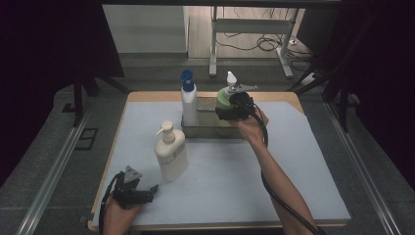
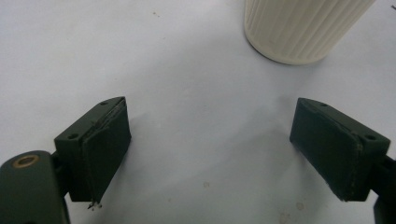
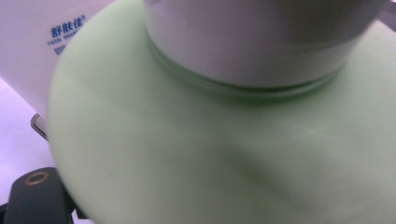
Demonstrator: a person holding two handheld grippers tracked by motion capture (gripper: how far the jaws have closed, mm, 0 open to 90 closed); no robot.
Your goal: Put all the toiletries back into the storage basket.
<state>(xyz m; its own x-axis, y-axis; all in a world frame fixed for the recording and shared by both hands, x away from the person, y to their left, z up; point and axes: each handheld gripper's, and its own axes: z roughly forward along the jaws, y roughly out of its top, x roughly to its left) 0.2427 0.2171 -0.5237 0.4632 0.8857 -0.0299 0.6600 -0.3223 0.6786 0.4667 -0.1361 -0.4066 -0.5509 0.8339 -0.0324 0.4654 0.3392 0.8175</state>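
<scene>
On the table, a metal tray is holding a blue-capped bottle, and the right gripper is pressing up against a green bottle at the tray's right end (I cannot tell whether its jaws are clamped). If the grip is shallow, the rounded bottle could be slipping or knocking its neighbour. The left gripper is idling, jaws apart, beside the cream bottle.
</scene>
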